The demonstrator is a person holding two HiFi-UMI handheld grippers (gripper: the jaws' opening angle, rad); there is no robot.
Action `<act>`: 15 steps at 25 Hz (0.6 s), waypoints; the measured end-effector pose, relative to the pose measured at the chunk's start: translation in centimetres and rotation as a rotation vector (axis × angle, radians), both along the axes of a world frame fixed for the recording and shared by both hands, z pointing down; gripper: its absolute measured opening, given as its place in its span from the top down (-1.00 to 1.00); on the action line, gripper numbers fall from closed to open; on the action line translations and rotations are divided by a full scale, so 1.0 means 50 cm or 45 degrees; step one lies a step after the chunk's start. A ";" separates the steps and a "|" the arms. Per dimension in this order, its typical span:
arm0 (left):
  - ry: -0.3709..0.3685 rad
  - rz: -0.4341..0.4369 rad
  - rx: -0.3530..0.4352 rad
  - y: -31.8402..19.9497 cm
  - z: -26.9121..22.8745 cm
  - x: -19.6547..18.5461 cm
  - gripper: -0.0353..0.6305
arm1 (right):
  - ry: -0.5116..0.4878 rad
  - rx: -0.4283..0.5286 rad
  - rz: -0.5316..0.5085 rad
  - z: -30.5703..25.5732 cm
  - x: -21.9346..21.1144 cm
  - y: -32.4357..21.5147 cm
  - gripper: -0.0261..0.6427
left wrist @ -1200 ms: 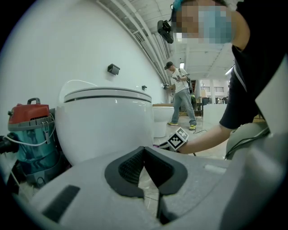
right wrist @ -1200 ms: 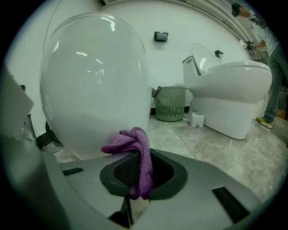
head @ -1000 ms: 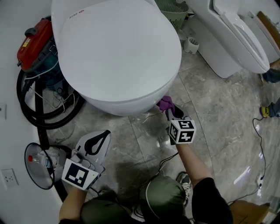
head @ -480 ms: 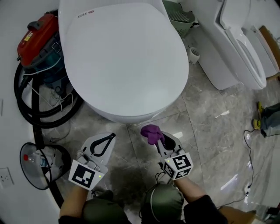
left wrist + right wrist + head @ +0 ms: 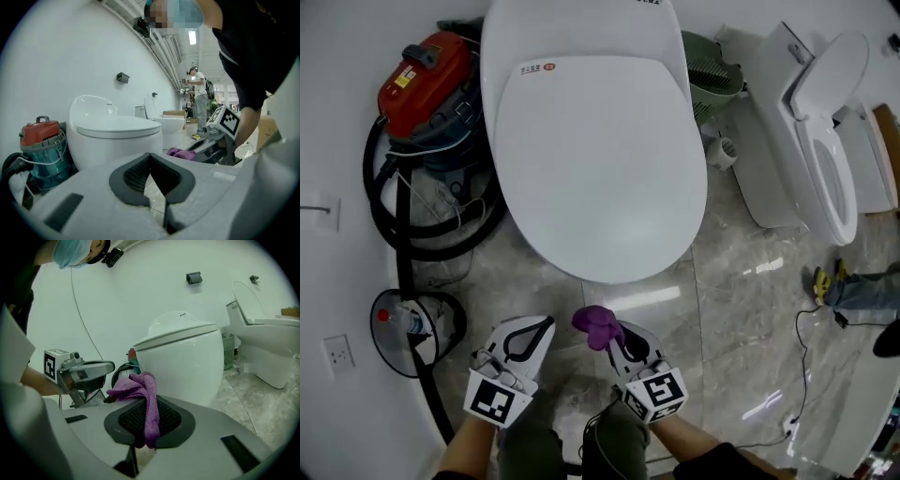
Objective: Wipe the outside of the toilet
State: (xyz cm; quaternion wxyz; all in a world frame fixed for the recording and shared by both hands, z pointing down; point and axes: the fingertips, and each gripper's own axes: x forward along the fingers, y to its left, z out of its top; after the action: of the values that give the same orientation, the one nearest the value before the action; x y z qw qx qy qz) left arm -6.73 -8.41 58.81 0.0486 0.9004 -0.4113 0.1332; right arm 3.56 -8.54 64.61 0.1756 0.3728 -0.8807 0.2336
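Head view, lower centre: the right hand-held gripper [image 5: 615,337] pinches a purple cloth [image 5: 596,324]. Beside it at the left, the left hand-held gripper [image 5: 540,326] has its jaws pressed together, empty. The white toilet [image 5: 600,159], apart from the cloth, fills the upper middle.

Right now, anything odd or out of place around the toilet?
Nothing spilled or damaged. Only clutter: a red vacuum and its looped black hose crowd the floor between the toilet and the wall. The right gripper holds the purple cloth in its jaws, off the toilet.
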 end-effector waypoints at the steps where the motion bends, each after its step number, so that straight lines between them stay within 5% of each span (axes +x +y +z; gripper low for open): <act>1: 0.005 -0.015 -0.024 0.008 -0.023 -0.011 0.88 | 0.002 -0.021 0.005 -0.027 -0.005 0.009 0.80; 7: 0.057 -0.130 -0.176 0.036 -0.189 -0.048 0.88 | -0.027 -0.095 0.053 -0.230 -0.015 0.029 0.80; 15: 0.061 -0.250 -0.142 0.026 -0.494 -0.077 0.88 | -0.011 0.025 0.039 -0.564 -0.018 -0.015 0.80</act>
State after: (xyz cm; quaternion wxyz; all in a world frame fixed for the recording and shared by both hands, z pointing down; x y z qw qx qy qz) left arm -10.58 -7.12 34.09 0.1213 0.8546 -0.4882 0.1288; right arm 2.64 -9.28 36.39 0.1644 0.3871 -0.8778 0.2293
